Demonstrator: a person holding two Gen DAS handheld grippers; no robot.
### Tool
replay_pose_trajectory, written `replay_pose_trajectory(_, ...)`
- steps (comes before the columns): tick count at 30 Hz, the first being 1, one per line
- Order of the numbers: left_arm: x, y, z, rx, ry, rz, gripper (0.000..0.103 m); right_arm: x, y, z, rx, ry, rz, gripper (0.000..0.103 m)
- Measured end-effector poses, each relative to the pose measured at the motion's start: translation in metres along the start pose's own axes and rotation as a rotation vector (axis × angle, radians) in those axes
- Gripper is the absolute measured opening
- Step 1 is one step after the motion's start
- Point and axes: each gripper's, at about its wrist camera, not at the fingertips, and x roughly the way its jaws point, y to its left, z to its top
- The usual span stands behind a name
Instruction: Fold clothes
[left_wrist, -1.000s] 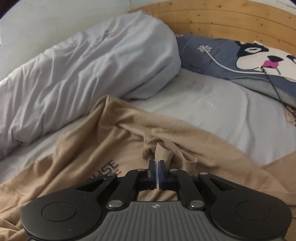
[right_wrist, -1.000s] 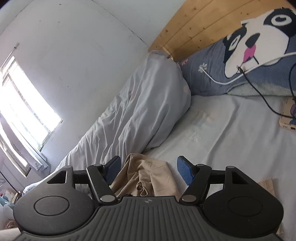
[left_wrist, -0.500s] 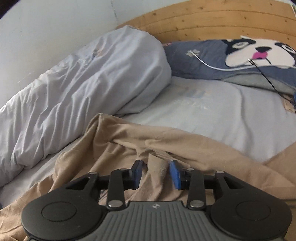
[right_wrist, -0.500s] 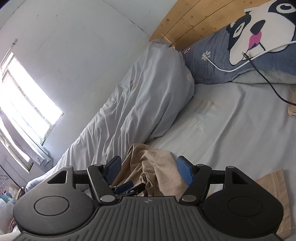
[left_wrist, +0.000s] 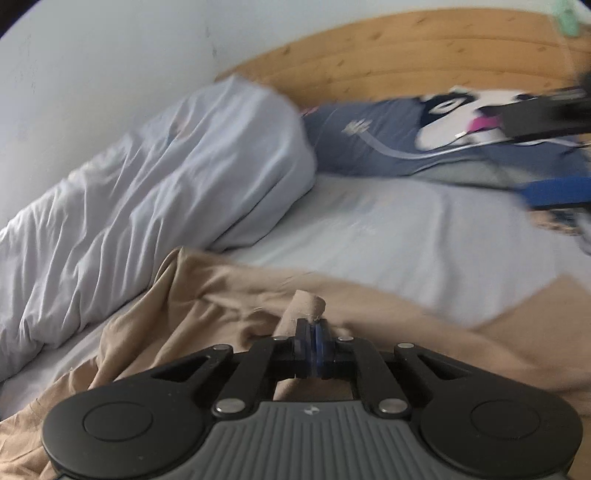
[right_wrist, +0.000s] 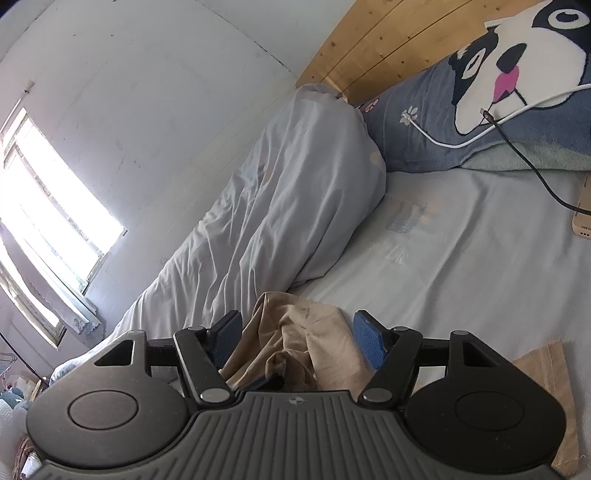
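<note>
Right now the left gripper (left_wrist: 312, 326) is squeezing tight on a bunched-up fold of the tan shirt (left_wrist: 221, 295); the shirt is lying rumpled across the near edge of the bed (left_wrist: 388, 229), beside the rolled duvet (left_wrist: 155, 177); the right gripper (right_wrist: 295, 332) is standing wide open, with tan cloth sitting loose between its blue pads (right_wrist: 367, 341).

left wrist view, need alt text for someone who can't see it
The left tongs are shut on a pinched fold of a tan shirt lying crumpled on a pale blue bed sheet. Beyond it are a rolled pale duvet, a blue pillow with a cartoon dog face and a wooden headboard. The picture is motion-blurred, most at the right.
</note>
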Motion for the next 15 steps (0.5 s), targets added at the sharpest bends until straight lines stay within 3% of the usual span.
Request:
replay_pose_trajectory(6, -0.045, -0.041, -0.027, 0.067, 0.061, -0.079, 0.005, 0.001, 0.000, 0.000, -0.006, -0.003, 0.001, 0.070)
replay_pose_trajectory(8, -0.055, -0.048, -0.035, 0.063, 0.083, -0.115, 0.014, 0.001, 0.000, 0.000, -0.007, -0.001, 0.000, 0.070)
replay_pose_trajectory(12, -0.073, -0.050, -0.046, 0.016, 0.098, -0.158, 0.016, 0.004, 0.000, 0.000, -0.012, 0.009, -0.001, 0.070)
replay_pose_trajectory(15, -0.085, -0.044, -0.048, -0.042, 0.106, -0.140, 0.033, 0.009, 0.001, -0.003, -0.021, 0.030, -0.004, 0.070)
